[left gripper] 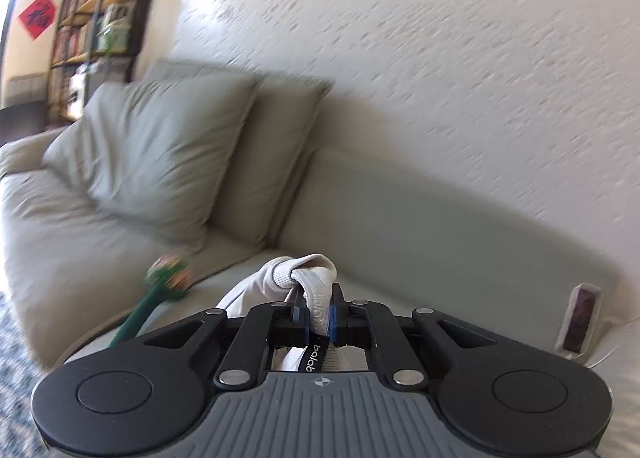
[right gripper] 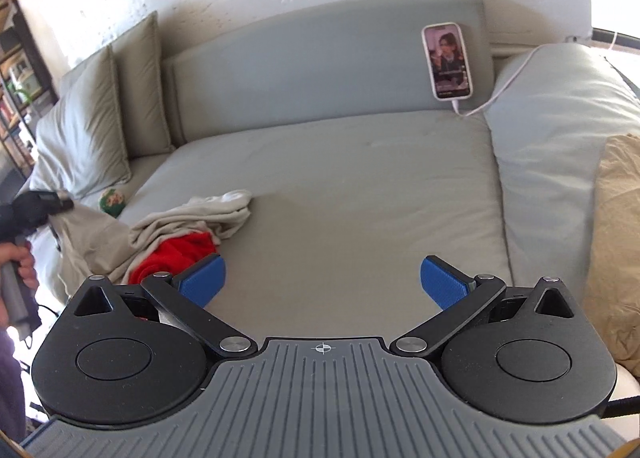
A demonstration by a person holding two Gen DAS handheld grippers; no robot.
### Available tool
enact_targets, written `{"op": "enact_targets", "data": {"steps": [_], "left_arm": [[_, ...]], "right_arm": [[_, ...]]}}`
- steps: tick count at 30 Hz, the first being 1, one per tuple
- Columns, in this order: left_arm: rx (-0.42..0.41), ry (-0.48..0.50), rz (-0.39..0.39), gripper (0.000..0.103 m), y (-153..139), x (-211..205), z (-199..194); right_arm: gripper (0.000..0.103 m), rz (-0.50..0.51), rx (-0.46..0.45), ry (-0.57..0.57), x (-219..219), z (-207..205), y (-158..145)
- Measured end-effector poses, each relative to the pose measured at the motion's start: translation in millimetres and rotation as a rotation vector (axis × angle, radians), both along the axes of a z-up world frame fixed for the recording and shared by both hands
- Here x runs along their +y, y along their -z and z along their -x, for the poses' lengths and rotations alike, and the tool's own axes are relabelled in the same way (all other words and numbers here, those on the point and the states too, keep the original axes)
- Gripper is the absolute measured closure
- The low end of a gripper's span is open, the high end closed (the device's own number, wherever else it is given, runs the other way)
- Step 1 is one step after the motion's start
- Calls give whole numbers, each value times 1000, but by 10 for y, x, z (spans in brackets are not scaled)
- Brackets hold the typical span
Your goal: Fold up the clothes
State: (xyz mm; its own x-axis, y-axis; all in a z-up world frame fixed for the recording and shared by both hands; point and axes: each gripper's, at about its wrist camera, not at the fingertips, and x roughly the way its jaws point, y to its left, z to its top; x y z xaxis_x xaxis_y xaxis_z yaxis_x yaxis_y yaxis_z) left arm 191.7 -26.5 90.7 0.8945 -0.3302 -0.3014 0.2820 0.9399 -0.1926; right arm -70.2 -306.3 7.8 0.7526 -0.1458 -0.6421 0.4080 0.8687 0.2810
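Lifting the beige garment (left gripper: pixel 316 278) clear of the sofa (right gripper: pixel 360 185) — left tongs (left gripper: pixel 318 314) clamped on its banded edge; best to raise it until it hangs free, then catch a second corner with the right tongs (right gripper: pixel 322 282), which gape empty. Garment: pale, soft, bunched at sofa's left over something red (right gripper: pixel 176 254).

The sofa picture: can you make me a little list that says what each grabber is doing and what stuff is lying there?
left gripper: shut on the beige garment, lifting a bunched part
right gripper: open, holding nothing, above the sofa seat
clothes pile: beige garment with a red garment under it, at the seat's left
phone: leaning on the backrest, screen lit, cable plugged in
cushions: at the left end
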Motion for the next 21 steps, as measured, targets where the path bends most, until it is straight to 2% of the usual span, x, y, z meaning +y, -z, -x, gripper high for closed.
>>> {"op": "enact_targets", "data": {"steps": [3, 5, 7, 9, 11, 13, 14, 15, 17, 19, 21], "left_arm": [[-201, 251, 43, 97, -710, -614, 493], [-332, 421, 28, 97, -993, -1033, 933], [-448, 567, 6, 97, -1123, -1350, 1397], [-510, 698, -20, 97, -1047, -1641, 1850], [-467, 800, -57, 95, -803, -1904, 2117], [-356, 893, -107, 87, -435, -2145, 2273], [-284, 929, -141, 76, -195, -2236, 2322], [-209, 961, -182, 69, 83, -2299, 2364], [-118, 993, -252, 64, 494, -2312, 2496], [-69, 1005, -306, 61, 790, -2208, 2561], [-19, 957, -317, 53, 978, -1898, 2540]], "right_arm": [[0, 9, -46, 80, -177, 189, -109], [0, 15, -85, 135, -301, 335, -202], [0, 23, -126, 199, -438, 527, -290], [0, 33, -158, 264, -570, 729, -329], [0, 42, -171, 325, -712, 945, -333], [0, 49, -164, 381, -842, 1149, -308], [0, 50, -157, 411, -909, 1255, -280], [0, 48, -148, 436, -968, 1351, -243], [0, 35, -125, 473, -1063, 1520, -148], [0, 14, -102, 489, -1123, 1641, -38], [0, -4, -80, 485, -1135, 1686, 62]]}}
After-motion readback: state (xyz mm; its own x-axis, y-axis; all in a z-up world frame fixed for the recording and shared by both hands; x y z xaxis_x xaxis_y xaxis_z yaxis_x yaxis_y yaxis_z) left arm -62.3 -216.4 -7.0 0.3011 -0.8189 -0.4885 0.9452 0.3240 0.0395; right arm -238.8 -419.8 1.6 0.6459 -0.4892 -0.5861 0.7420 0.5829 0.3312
